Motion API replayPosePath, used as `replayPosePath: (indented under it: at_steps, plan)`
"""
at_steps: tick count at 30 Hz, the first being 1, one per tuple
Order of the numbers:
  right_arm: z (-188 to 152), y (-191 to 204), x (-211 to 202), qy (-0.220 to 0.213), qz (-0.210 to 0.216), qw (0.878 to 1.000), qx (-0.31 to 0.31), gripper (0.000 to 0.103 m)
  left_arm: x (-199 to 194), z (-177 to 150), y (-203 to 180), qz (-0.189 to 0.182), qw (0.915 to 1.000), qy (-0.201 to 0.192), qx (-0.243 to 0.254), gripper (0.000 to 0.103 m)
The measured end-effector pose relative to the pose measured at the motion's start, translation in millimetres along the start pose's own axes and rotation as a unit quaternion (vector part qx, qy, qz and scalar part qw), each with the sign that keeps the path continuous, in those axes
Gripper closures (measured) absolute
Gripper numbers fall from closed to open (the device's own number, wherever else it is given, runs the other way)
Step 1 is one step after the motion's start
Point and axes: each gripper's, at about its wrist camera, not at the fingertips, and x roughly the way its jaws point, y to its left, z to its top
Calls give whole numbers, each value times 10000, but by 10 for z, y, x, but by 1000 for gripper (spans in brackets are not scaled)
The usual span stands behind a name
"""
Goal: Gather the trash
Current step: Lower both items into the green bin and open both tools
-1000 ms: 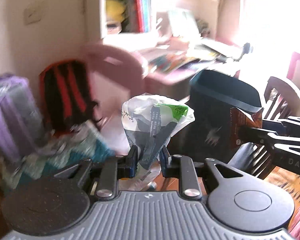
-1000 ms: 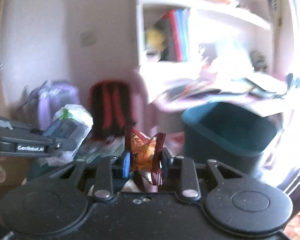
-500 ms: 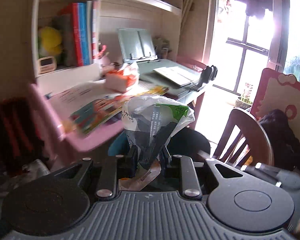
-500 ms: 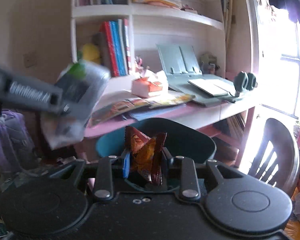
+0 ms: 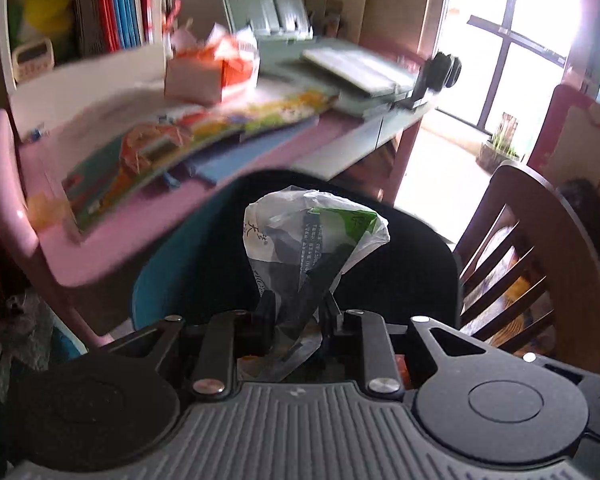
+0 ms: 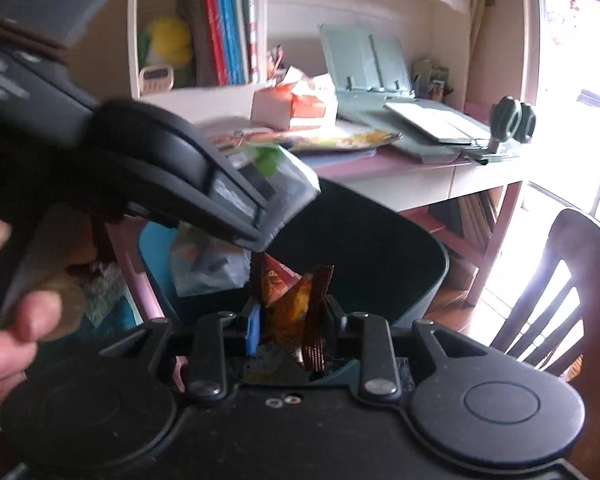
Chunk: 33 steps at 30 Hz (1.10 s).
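My left gripper is shut on a crumpled clear plastic bag with green and white print, held over the dark mouth of a teal trash bin. In the right wrist view my right gripper is shut on an orange and brown snack wrapper above the near rim of the same bin. The left gripper's body crosses that view from the left, its plastic bag hanging over the bin. A hand holds the left tool at the lower left.
A pink desk with picture books, a tissue box and a grey book stand stands behind the bin. A dark wooden chair is at the right. Shelves with books rise behind. A bright window lies far right.
Both grippers swept right from the backpack and wall toward the desk, and now hang over the bin's opening. The left gripper has crossed in front of the right. Both grips are unchanged.
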Motion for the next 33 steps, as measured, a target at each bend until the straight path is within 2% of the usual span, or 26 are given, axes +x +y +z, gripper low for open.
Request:
replayPosePath:
  at_steps: [9, 12, 15, 16, 18, 19, 20, 33]
  plan:
    - [-72, 59, 158, 276, -57, 9995, -119, 70, 369, -130, 51, 114, 9987, 475, 107, 80]
    - [-82, 13, 155, 288, 14, 9996, -29, 67, 404, -168, 63, 106, 9987, 479, 137, 79]
    - [-89, 5, 114, 219, 38, 9997, -54, 61, 380, -218, -5, 154, 9982, 440, 379, 72]
    - [-89, 9, 96, 200, 30, 9998, -54, 59, 355, -230, -23, 156, 9982, 402, 421, 69]
    - [-87, 10, 65, 185, 41, 9998, -7, 57, 303, -228, -43, 112, 9985, 331, 423, 55]
    - [-82, 8, 49, 172, 43, 9998, 19, 54, 273, -219, -40, 90, 9988, 279, 383, 43]
    - [-81, 9, 22, 153, 42, 9999, 37, 54, 223, -218, -36, 78, 9992, 195, 342, 37]
    - [-23, 190, -573, -215, 220, 9995, -42, 47, -642, -315, 134, 23, 9988, -392, 300, 35]
